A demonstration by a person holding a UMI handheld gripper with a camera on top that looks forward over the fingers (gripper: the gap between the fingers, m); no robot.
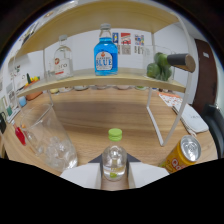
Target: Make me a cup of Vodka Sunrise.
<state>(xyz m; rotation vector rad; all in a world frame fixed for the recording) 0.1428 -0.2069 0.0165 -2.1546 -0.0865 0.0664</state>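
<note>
A wooden surface [100,117] carried a white shelf [115,75]. On the shelf stood a blue bottle [105,54], with a clear bottle [62,61] to its left and green fruit [160,67] to its right. Below the shelf, on the surface, stood a glass of ice [50,137], a small green-capped bottle [114,155] and an orange can [182,154].

On the shelf well beyond the jaws we read "BLUE" on the label of the blue liquid-filled bottle with a pale cap [106,51]. The clear glass bottle with a red-marked label [62,61] and the orange drink can [182,155] carry print we cannot make out.
</note>
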